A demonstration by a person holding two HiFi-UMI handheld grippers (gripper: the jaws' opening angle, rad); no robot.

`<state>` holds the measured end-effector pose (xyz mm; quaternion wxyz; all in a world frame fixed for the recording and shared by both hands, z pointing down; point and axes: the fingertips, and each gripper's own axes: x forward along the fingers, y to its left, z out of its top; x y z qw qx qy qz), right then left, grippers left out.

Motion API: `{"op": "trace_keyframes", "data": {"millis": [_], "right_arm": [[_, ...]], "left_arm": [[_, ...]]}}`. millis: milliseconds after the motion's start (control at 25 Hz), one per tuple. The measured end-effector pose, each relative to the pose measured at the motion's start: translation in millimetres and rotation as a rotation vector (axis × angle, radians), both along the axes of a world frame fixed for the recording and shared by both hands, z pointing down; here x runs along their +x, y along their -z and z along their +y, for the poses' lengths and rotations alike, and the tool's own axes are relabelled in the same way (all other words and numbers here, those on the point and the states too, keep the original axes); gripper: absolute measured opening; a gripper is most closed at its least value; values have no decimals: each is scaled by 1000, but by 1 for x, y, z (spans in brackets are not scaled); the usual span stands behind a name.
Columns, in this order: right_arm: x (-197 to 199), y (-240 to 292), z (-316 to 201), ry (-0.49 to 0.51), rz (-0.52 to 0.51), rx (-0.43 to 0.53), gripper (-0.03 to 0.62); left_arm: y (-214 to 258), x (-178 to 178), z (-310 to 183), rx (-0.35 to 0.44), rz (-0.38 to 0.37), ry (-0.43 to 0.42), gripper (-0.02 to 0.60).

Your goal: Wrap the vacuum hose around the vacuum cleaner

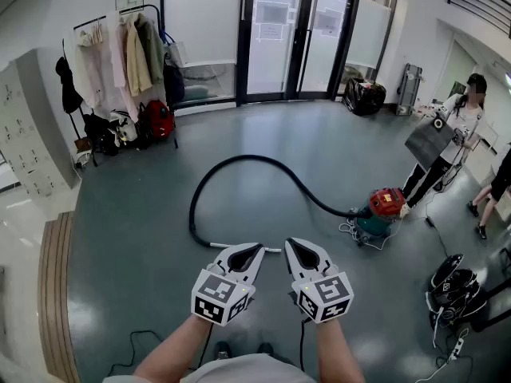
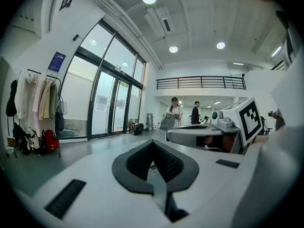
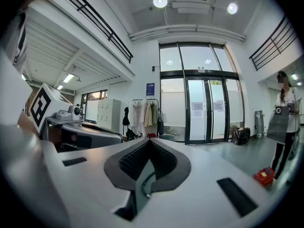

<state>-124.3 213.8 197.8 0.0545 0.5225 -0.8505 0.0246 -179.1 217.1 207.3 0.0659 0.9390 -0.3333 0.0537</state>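
A red and teal vacuum cleaner point(image 1: 383, 210) stands on the grey floor at the right, and shows small in the right gripper view point(image 3: 263, 175). Its black hose point(image 1: 239, 163) runs off in a wide loop to the left and curls back toward me. The hose's metal end point(image 1: 274, 250) lies just beyond my grippers. My left gripper point(image 1: 254, 250) and right gripper point(image 1: 294, 244) hover side by side above the floor, both shut with nothing between the jaws. A short stretch of hose point(image 3: 142, 184) peeks through the gap behind the right jaws.
A coat rack point(image 1: 128, 46) with bags under it stands at the back left, before glass doors point(image 1: 279, 38). A person point(image 1: 447, 146) with a grey bag stands right beside the vacuum. Black gear point(image 1: 453, 286) and cables lie at the lower right. A wooden strip point(image 1: 54, 294) edges the left.
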Motion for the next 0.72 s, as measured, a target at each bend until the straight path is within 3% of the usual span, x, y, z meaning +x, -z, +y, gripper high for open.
{"op": "trace_keyframes", "data": {"millis": [720], "right_arm": [[10, 5, -3, 5, -11, -1, 2]], "left_arm": [[5, 9, -1, -6, -13, 11, 5]]}}
